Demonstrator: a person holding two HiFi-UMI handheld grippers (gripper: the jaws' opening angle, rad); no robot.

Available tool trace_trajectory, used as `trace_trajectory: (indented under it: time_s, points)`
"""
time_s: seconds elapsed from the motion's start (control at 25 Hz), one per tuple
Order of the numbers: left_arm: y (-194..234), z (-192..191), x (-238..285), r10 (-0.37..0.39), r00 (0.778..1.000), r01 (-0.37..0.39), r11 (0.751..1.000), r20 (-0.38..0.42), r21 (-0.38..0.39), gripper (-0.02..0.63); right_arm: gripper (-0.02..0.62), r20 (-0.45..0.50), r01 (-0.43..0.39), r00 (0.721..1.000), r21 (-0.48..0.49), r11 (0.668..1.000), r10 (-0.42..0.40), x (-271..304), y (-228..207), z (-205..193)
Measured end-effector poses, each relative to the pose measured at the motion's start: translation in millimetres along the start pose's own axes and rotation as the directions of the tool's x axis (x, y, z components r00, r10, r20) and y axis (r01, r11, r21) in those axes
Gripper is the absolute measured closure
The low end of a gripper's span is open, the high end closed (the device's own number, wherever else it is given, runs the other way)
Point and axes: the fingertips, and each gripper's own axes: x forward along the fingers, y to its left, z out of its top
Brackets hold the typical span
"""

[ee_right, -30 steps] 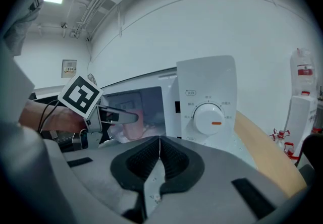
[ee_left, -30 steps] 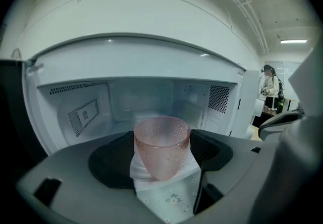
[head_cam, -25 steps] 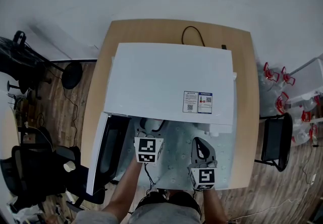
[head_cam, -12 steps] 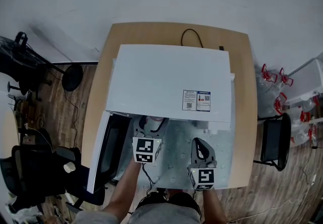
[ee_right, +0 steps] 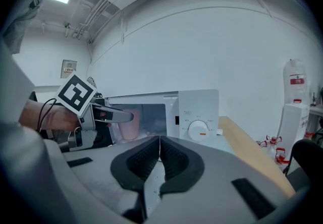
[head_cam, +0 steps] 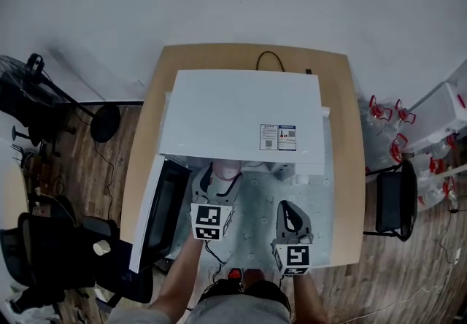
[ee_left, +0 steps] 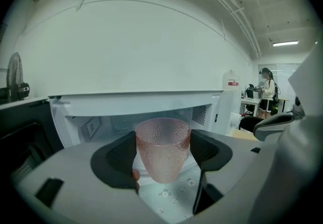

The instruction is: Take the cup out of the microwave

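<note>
From where I stand, the boxy white microwave oven (head_cam: pixel 241 114) sits on the wooden table (head_cam: pixel 350 169) just ahead of both tongs, its dark-windowed door (head_cam: pixel 157 213) swung open to the left of the left gripper (head_cam: pixel 221 173). That gripper's jaws are clamped on the dimpled translucent pink cup (ee_left: pixel 162 148) at the oven's mouth, while the right gripper (ee_right: pixel 159 155) hangs alongside, jaws pressed together on nothing. The cup's tapered sides could let it tip or slip if the squeeze slackens, and a crooked pull could knock it on the door.

The microwave (head_cam: pixel 241 114) is sitting on the desk (head_cam: pixel 352 169), its door (head_cam: pixel 155 217) standing open leftward; the cup (ee_left: pixel 162 150) is being held at its opening between the left gripper's (head_cam: pixel 218 177) jaws.
</note>
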Motion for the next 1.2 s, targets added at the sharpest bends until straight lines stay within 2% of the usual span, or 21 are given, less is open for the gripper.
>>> trace_trajectory:
  time_s: [0.32, 0.72, 1.2]
  points:
    - [-21, 1, -31, -0.038, 0.999, 0.037, 0.999, 0.014, 0.017, 0.259, 0.575, 0.044, 0.042, 0.998, -0.005, 0.999, -0.042, -32, 8, 10]
    - [-63, -5, -71, -0.114, 0.993, 0.112, 0.992, 0.027, 0.051, 0.258, 0.577, 0.075, 0.143, 0.987, -0.015, 0.99, -0.141, -84, 2, 9]
    - [-129, -11, -97, -0.237, 0.971, 0.233, 0.967, 0.032, 0.101, 0.258, 0.577, 0.088, 0.273, 0.958, 0.011, 0.962, -0.272, -148, -26, -6]
